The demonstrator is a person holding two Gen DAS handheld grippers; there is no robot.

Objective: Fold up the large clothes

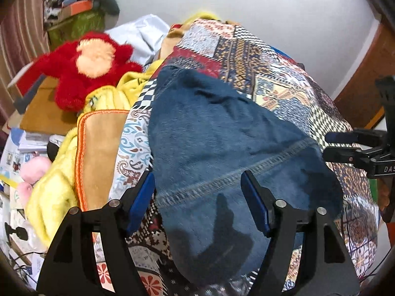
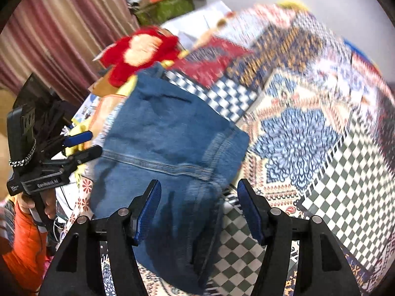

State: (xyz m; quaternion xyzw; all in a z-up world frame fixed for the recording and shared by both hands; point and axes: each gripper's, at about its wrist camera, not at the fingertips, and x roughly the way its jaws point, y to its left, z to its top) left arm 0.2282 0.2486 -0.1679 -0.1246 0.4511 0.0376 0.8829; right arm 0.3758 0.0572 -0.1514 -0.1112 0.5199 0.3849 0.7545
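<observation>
A folded garment of mid-blue denim (image 1: 222,133) with paler blue stitched seams lies on a patchwork-print bedspread (image 1: 284,79) — panels of navy-and-white checks, green-and-white checks, red, orange-and-navy geometric bands, and a blue paisley medallion on cream. Beside it sit a fuzzy red plush toy (image 1: 84,66) with a peach face, a pale yellow fleece blanket (image 1: 54,194), and a tan cushion (image 1: 98,153) edged in orange stitching. Behind hangs a maroon-and-beige striped curtain (image 2: 69,29). Both black plastic grippers carry 2 blue finger pads (image 2: 148,209) — the wall is plain white.
</observation>
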